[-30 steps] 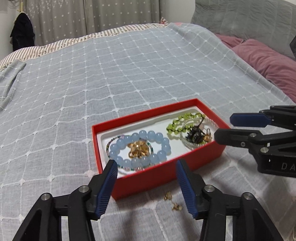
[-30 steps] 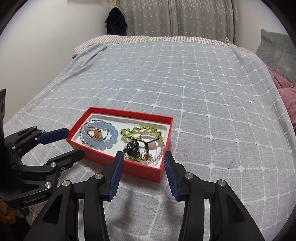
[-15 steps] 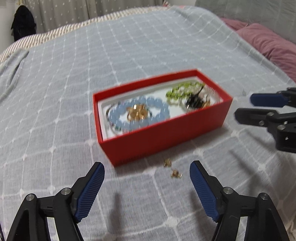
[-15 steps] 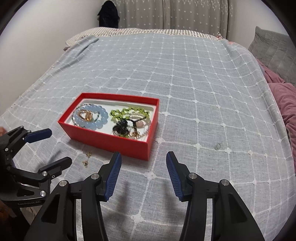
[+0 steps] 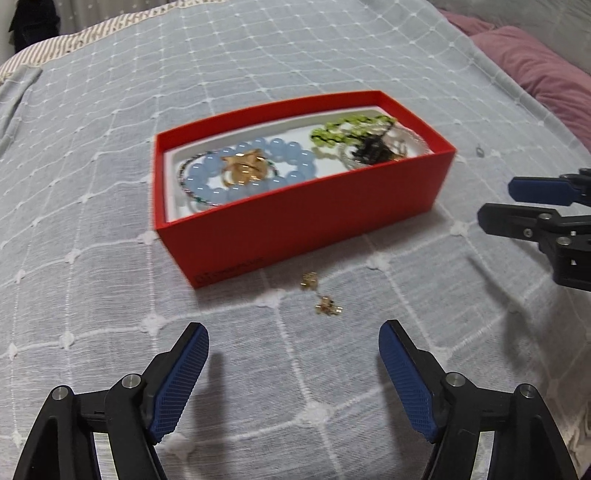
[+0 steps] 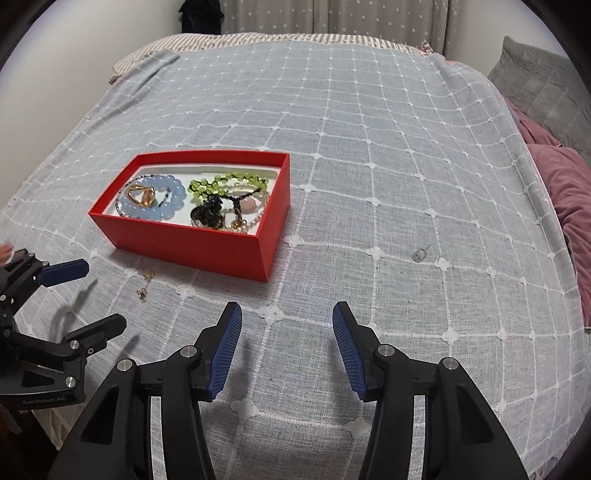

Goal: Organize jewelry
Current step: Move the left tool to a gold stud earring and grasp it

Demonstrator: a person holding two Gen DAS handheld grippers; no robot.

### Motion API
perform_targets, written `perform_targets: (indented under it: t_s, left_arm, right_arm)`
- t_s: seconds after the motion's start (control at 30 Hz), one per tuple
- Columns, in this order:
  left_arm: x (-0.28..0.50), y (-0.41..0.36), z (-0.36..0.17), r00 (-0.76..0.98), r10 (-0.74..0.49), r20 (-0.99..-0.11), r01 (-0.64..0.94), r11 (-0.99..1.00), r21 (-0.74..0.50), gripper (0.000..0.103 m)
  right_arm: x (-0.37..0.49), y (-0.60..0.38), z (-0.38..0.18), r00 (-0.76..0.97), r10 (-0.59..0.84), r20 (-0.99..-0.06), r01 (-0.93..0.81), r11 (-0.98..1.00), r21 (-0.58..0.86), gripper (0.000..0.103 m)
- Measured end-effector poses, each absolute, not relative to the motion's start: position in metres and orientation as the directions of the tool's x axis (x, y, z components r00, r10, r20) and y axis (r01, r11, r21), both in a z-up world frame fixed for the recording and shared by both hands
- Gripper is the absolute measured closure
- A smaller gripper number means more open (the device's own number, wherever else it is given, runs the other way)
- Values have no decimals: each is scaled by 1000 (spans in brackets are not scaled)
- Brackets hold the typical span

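Gold trinkets (image 5: 320,295) beside red box (image 5: 310,218), blurred, shapes unclear.

I see a grey-blue bedspread (image 6: 369,155) with a white grid pattern covering the bed. A striped sheet (image 6: 266,37) shows along its far edge, below star-dotted curtains (image 6: 369,14). On the right lie a mauve pillow (image 6: 569,192) and a grey quilted cushion (image 6: 543,85). A dark garment (image 6: 201,14) hangs by the wall.
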State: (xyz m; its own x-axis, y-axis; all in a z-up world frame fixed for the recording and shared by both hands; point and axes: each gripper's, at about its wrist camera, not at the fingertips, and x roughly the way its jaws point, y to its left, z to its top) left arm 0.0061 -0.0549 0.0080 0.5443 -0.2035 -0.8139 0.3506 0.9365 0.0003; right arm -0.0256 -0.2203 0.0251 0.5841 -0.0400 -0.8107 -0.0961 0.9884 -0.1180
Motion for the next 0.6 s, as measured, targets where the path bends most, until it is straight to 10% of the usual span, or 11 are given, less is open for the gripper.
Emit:
perform_targets:
  t_s: [0.6]
  left_arm:
    - [16, -69, -5, 481, -288, -828, 401, 912, -84, 72]
  right_arm:
    - [-29, -238, 20, 558, -40, -829, -65, 994, -92, 49]
